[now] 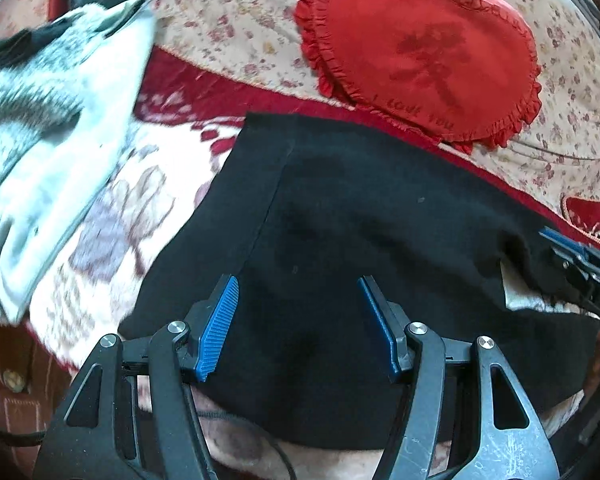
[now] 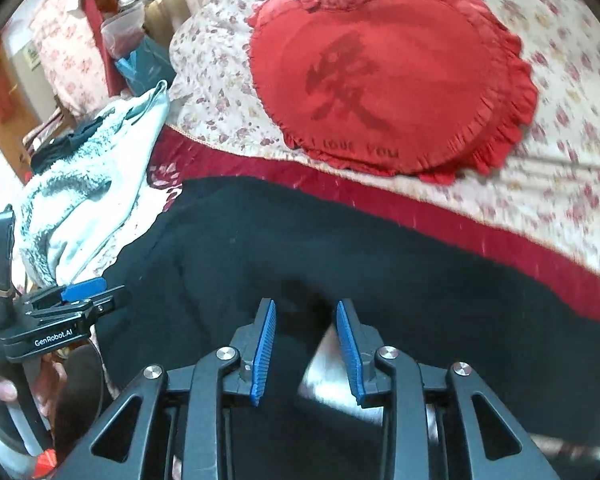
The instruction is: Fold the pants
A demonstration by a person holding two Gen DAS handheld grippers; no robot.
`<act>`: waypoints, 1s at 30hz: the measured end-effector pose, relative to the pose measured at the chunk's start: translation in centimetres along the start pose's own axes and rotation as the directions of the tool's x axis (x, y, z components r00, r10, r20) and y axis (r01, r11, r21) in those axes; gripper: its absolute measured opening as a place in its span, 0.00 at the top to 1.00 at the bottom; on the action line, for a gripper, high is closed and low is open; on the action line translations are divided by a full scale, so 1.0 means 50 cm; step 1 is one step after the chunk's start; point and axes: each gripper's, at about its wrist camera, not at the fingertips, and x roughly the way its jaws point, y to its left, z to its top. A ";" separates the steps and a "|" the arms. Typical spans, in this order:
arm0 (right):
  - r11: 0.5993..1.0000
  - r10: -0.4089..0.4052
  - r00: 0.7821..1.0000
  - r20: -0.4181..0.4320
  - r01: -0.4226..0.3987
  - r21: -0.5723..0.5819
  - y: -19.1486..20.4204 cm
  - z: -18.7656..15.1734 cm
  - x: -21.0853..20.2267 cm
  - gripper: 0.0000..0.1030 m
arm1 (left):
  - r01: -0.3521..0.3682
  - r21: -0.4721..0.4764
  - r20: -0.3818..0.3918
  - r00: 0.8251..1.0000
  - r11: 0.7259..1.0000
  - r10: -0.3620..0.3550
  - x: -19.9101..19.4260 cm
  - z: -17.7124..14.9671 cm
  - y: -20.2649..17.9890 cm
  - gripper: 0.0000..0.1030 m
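Black pants [image 1: 340, 240] lie folded flat on the bed, also in the right wrist view [image 2: 300, 248]. My left gripper [image 1: 298, 288] is open wide above the pants' near part, holding nothing. My right gripper [image 2: 306, 312] is open with a narrower gap over the pants' near edge, where a white label [image 2: 324, 368] shows between the blue pads. The right gripper [image 1: 572, 256] shows at the right edge of the left wrist view, at the pants' right end. The left gripper [image 2: 84, 292] shows at the left of the right wrist view.
A red heart-shaped cushion [image 1: 416, 52] rests on a floral quilt [image 1: 228, 20] beyond the pants. A white and grey fleece garment [image 1: 48, 128] lies piled at the left. A red patterned blanket [image 1: 204, 96] lies under the pants.
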 end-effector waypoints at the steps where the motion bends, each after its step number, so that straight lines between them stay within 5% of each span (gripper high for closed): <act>1: 1.000 -0.001 1.000 0.003 0.001 -0.010 -0.004 0.012 0.006 0.70 | 0.010 0.007 -0.002 1.000 1.000 -0.010 0.005 0.012 -0.002 0.41; 9: 0.993 0.034 0.998 -0.048 -0.039 -0.109 -0.014 0.094 0.093 0.67 | 0.069 0.029 -0.045 0.997 0.997 -0.068 0.055 0.080 -0.008 0.41; 22: 0.956 0.102 0.969 -0.224 -0.158 -0.248 -0.005 0.167 0.260 0.60 | 0.024 0.043 -0.116 0.993 0.999 -0.018 0.147 0.138 -0.019 0.35; 30: 0.957 0.169 0.968 -0.184 -0.206 -0.204 -0.025 0.173 0.286 0.60 | 0.040 0.033 -0.113 0.993 0.999 -0.036 0.148 0.133 -0.012 0.34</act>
